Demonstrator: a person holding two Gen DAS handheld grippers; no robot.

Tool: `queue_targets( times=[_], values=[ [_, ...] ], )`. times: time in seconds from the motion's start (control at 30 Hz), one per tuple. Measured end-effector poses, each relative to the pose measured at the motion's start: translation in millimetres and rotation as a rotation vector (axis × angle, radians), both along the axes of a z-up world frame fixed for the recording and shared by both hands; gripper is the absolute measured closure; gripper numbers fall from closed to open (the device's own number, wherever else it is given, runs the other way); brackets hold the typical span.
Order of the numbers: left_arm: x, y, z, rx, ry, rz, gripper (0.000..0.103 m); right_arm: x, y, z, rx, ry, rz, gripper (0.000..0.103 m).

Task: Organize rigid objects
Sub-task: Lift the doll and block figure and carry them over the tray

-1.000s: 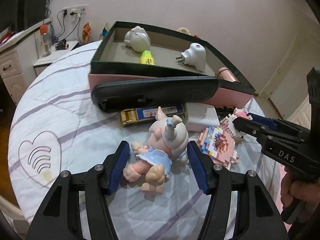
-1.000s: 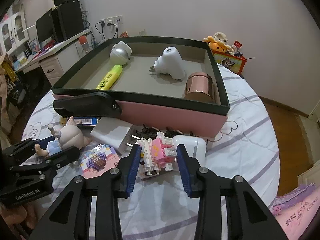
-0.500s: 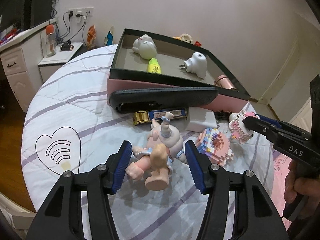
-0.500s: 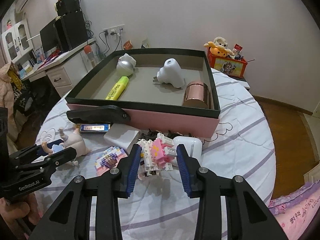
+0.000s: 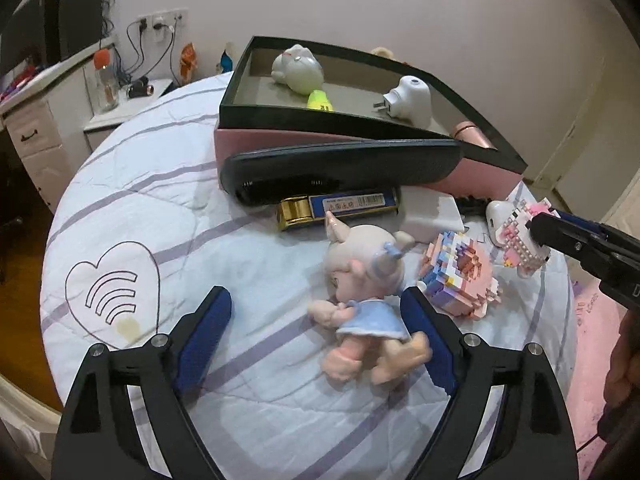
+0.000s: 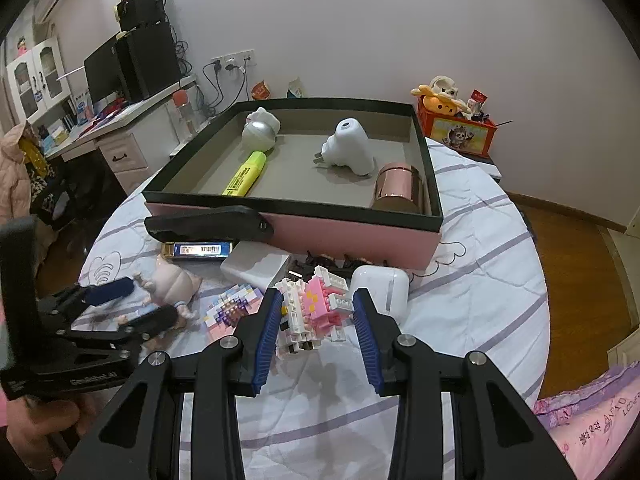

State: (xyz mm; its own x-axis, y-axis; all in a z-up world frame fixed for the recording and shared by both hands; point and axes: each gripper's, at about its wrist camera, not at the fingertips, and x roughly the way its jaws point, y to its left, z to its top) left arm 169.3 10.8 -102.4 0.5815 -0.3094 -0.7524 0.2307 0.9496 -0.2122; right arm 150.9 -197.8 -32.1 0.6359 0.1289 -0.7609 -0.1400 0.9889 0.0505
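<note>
A doll (image 5: 360, 280) in a blue dress lies on the quilted table, close against the right finger of my left gripper (image 5: 316, 296). Those jaws are opening wide and the left pad is far from the doll. In the right wrist view the same doll (image 6: 172, 280) lies between the spread fingers of the left gripper (image 6: 132, 300). My right gripper (image 6: 317, 296) is shut on a pink and white brick figure (image 6: 316, 308), held just above the cloth. The pink box (image 6: 296, 210) with a dark rim stands behind.
The box holds a yellow highlighter (image 6: 244, 172), a white plug (image 6: 348, 148), a rose-gold cylinder (image 6: 398, 188) and a white round toy (image 6: 260, 128). In front lie a black brush (image 5: 340, 164), a blue and gold bar (image 5: 340, 208), a white adapter (image 6: 256, 268), an earbud case (image 6: 380, 284) and a flat brick piece (image 5: 460, 276).
My left jaws have spread wide and let go of the doll, which now lies on the table by the right finger. The right gripper still grips the brick figure.
</note>
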Motion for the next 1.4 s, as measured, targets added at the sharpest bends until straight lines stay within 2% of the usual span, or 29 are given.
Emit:
queue_targets(
  times=[0.1, 0.13, 0.17, 0.4, 0.9, 1.17, 1.4],
  values=[
    [4, -1, 1, -0.049, 0.005, -0.022, 0.032, 2, -1, -1, 0.001, 0.005, -0.004, 0.065],
    [6, -3, 2, -0.075, 0.012, -0.041, 0.048, 2, -1, -2, 0.002, 0.005, -0.005, 0.065],
    [7, -5, 3, -0.088, 0.016, -0.053, 0.056, 2, -1, -2, 0.003, 0.006, -0.005, 0.065],
    [6, -1, 4, -0.149, 0.018, -0.038, 0.057, 0, -3, 1, 0.003, 0.001, -0.007, 0.065],
    [-4, 5, 12, -0.137, -0.005, -0.046, 0.058, 0, -3, 3, 0.003, -0.004, -0.004, 0.065],
    [-13, 12, 39, -0.132, -0.067, -0.046, 0.058, 1, 2, 13, 0.003, -0.026, 0.008, 0.065],
    [-6, 18, 82, -0.124, -0.139, -0.058, 0.058, 10, 5, 37, 0.013, -0.069, 0.037, 0.065]
  ],
)
